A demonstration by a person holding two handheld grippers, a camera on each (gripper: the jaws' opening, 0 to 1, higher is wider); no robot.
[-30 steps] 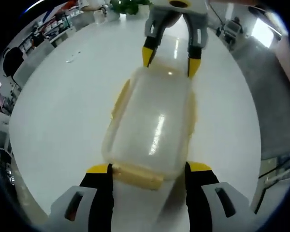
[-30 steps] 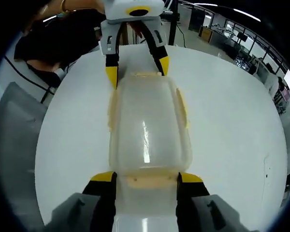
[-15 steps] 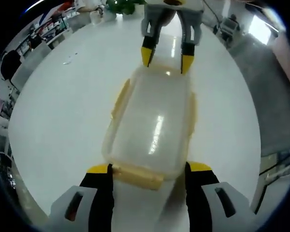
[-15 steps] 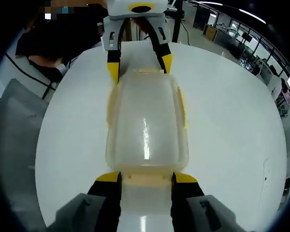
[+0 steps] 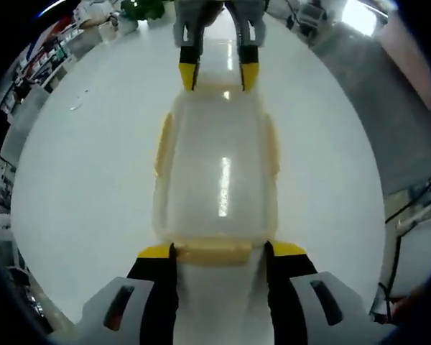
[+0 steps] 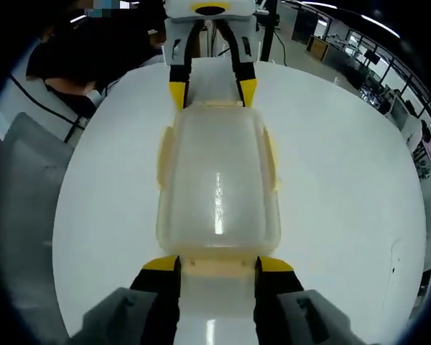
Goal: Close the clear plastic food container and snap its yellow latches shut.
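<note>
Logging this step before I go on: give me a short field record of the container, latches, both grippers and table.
container: clear box, lid on, flat on table
end latches: yellow, one between left jaws, one between right jaws
side latches: yellow, along both long sides
left gripper: jaws straddle near end latch
right gripper: jaws straddle opposite end latch
table: white
</note>
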